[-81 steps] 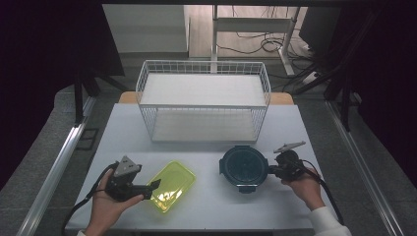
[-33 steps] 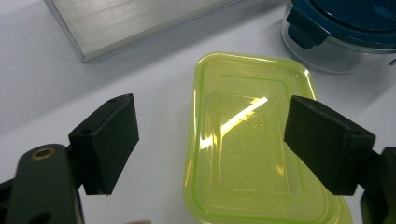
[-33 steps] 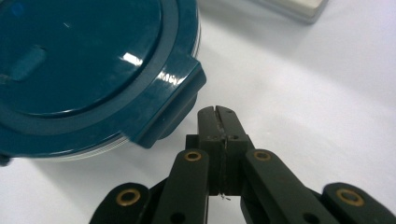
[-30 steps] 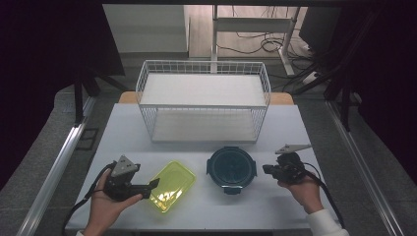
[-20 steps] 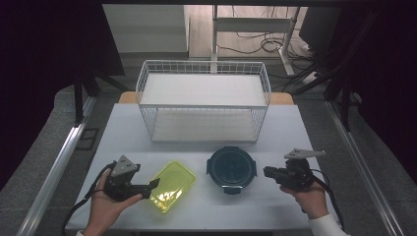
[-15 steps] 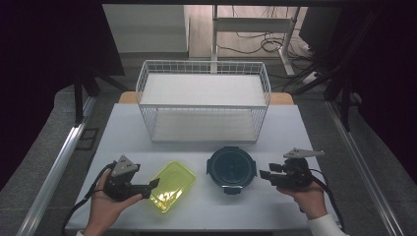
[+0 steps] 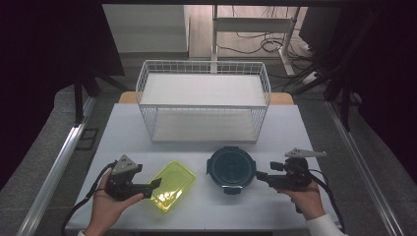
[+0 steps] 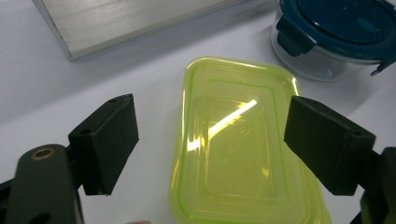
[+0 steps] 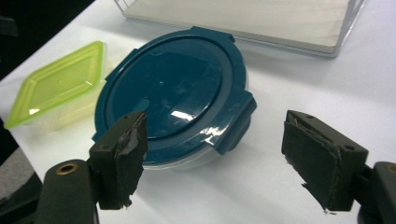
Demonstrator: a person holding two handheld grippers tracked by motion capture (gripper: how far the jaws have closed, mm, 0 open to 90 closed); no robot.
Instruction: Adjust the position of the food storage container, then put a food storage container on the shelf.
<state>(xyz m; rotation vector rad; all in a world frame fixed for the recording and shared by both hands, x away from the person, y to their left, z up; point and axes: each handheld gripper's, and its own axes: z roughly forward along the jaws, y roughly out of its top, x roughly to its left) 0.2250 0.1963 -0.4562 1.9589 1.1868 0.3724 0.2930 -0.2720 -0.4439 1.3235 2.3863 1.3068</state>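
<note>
Moved: round container [image 7: 230,168] is sitting left of where it was 2.7 s ago, and the right gripper [image 7: 261,176] is now backing clear of it, its jaws having just been opening with nothing between them.
Right jaws: standing wide apart in the right gripper view, the dark blue lid [image 9: 173,91] lying just ahead of them, its side clip near the left pad but not touching.
Left jaws: the left gripper [image 8: 210,149] is holding wide open, straddling the yellow-green container [image 8: 233,149] without pressing it.
Room: bare white table [image 7: 305,132] is lying right of the round container; the 2 containers are sitting near each other, apart.
Containers: both are lidded; contents cannot be told.
Rack: white wire basket [image 7: 204,98] is standing behind, well apart from both grippers.
</note>
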